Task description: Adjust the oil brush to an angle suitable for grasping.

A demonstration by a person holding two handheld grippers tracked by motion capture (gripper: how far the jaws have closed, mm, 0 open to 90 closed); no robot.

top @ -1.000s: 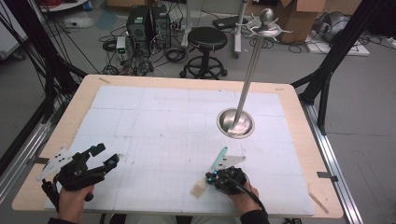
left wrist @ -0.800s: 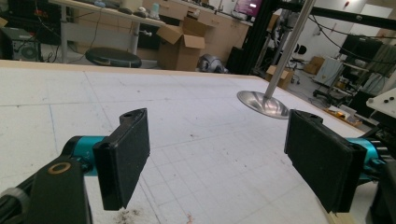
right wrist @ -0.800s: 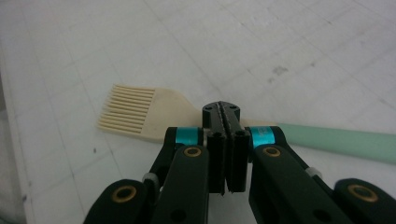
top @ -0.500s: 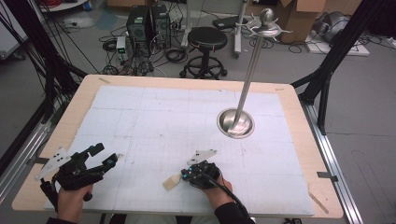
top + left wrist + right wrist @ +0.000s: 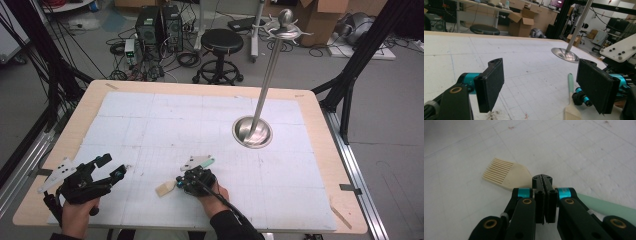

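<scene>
A brush with a cream bristle head (image 5: 165,189) and a mint-green handle (image 5: 202,162) lies low over the white mat near the front edge. My right gripper (image 5: 180,184) is shut on the brush's neck. In the right gripper view its jaws (image 5: 543,180) press together and the brush head (image 5: 501,173) fans out just beyond them. My left gripper (image 5: 114,166) rests at the front left, open and holding nothing. Between its fingers (image 5: 490,83), the left gripper view shows the brush (image 5: 570,100) and the right gripper (image 5: 581,97) close by.
A shiny metal stand with a round base (image 5: 252,131) and a tall pole with hooks on top (image 5: 285,25) rises right of the middle. The white gridded mat (image 5: 165,120) covers the wooden table (image 5: 320,130). A stool and equipment sit on the floor behind.
My right gripper has carried the brush leftward along the front of the table, from right of centre to about the middle. The left gripper has stayed put and open.
</scene>
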